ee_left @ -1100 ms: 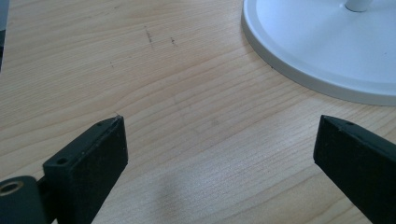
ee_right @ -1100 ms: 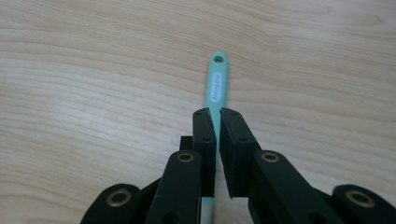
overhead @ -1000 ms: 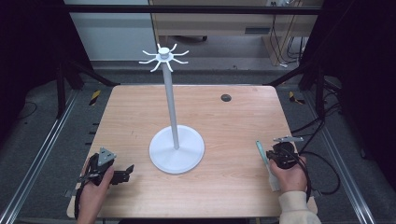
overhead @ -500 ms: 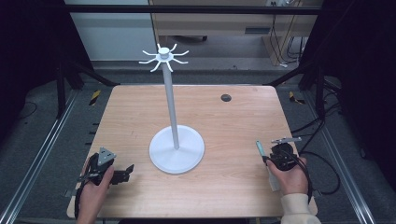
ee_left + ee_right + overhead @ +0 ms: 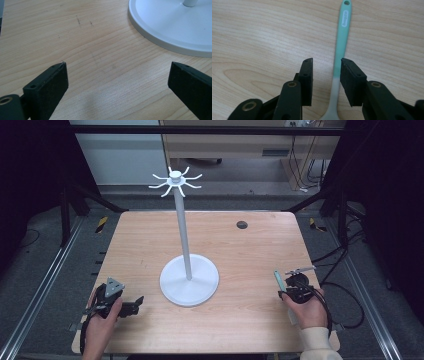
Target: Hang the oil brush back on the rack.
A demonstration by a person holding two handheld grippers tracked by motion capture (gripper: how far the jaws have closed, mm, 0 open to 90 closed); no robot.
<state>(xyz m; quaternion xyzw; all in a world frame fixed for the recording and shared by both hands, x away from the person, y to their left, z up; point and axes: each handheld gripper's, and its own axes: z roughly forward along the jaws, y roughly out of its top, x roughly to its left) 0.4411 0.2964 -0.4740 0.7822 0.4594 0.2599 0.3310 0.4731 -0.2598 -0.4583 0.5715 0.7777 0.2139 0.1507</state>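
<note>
Right gripper (image 5: pixel 326 62) shifted slightly toward table edge, jaws narrowed around mint spoon (image 5: pixel 342 42) handle, spoon laid flat on table (image 5: pixel 250 250), left gripper (image 5: pixel 117 72) held spread beside white stand (image 5: pixel 175 27).
</note>
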